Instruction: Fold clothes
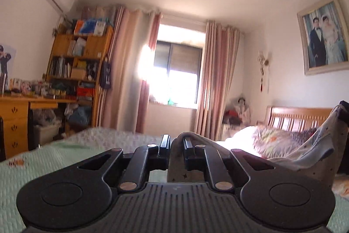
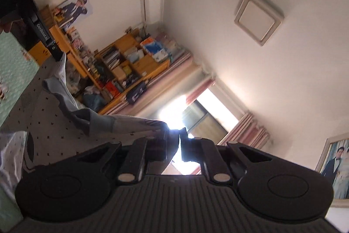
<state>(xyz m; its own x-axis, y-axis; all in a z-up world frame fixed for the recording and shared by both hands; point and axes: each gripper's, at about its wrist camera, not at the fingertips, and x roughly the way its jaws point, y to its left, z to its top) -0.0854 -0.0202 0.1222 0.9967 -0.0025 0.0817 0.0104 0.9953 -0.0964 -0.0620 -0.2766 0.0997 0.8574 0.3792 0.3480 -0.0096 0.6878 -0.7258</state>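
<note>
Shelves (image 1: 80, 62) on the left are crammed with books and boxes, above a cluttered wooden surface (image 1: 32, 99). Left tool (image 1: 176, 142) is clamped on a grey starry garment (image 1: 314, 152), which stretches rightward, lifted off the mint-quilted bed (image 1: 43, 163). Right tool (image 2: 173, 137) pinches the same cloth. Curtains (image 1: 128, 67) frame a bright window (image 1: 178, 71); a framed photo (image 1: 324, 36) hangs on the right.

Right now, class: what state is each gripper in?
Left gripper: closed on the star-print garment.
Right gripper: closed on the same garment.
</note>
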